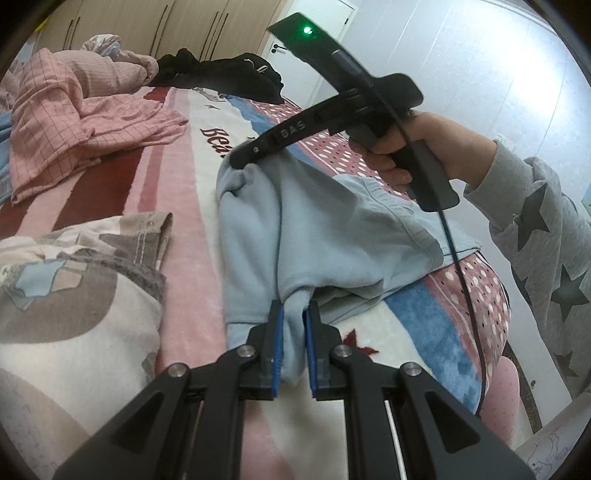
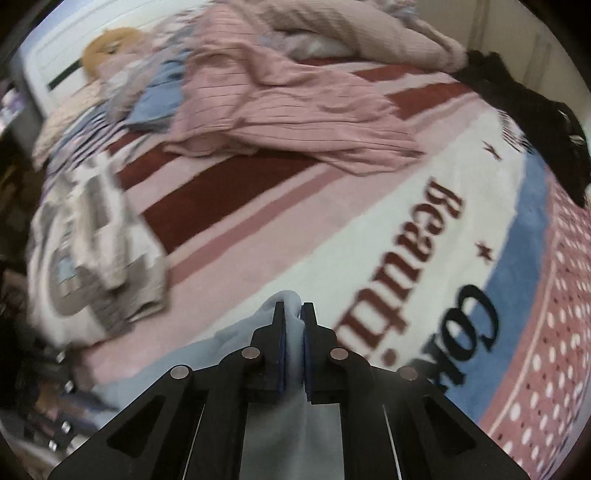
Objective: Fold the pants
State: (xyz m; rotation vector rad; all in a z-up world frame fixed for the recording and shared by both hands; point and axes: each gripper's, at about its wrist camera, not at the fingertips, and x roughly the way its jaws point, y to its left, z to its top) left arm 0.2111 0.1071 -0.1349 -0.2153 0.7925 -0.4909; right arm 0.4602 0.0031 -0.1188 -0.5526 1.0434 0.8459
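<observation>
Nearest, bottom centre of the left wrist view: my left gripper (image 1: 293,317), blue pads clamped on a bunched edge of the light blue pants (image 1: 325,236). The pants run from it toward the upper middle of the frame, long axis pointing away from me, lying across the blanket (image 1: 184,295) that covers the bed. At the far end of that axis: my right gripper (image 1: 240,160), black nose pressed into the far corner of the cloth, held in my right hand (image 1: 391,151) at centre right. The right wrist view, bottom centre, confirms it: jaws pinched on a fold of the same blue fabric. Both ends are thus held, left end near, right end far; as I judge it, the coming fold turns on bringing one end over to the other along this line. Left of frame: a patterned beige quilt (image 1: 74,295). Upper left: a pink checked garment (image 1: 85,122), crumpled. Top centre: dark clothing (image 1: 229,74) heaped at the blanket's far edge. Beyond: wardrobe doors (image 1: 147,26). No containers in view.
</observation>
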